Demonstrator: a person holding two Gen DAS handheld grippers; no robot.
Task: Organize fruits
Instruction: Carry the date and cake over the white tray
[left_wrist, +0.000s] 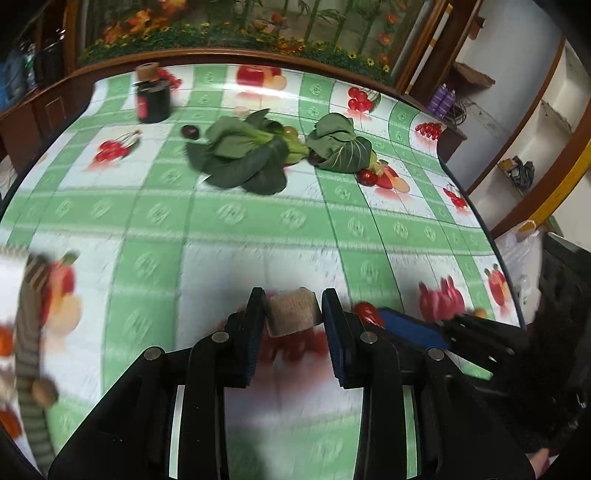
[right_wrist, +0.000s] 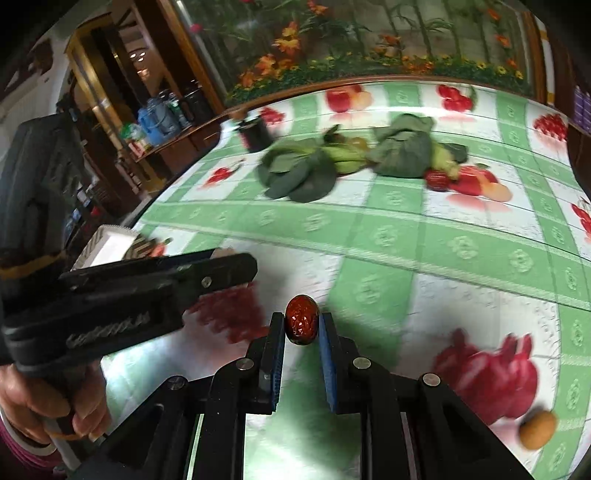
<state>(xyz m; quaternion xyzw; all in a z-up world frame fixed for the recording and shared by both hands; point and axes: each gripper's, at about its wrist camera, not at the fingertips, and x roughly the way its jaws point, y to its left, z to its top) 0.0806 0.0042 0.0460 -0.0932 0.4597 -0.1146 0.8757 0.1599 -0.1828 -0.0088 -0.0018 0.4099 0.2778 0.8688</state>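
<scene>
Mid-sort: left tongs clamped on a brownish fruit chunk, right tongs clamped on a red date, both above the worktop's near edge. Left scattered by the far edge: dark plum, another date beside leafy greens.

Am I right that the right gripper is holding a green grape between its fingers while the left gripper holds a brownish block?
Not quite: the right gripper holds a wrinkled red date, not a green grape, as the right wrist view shows. The left gripper does hold a brownish block.
</scene>
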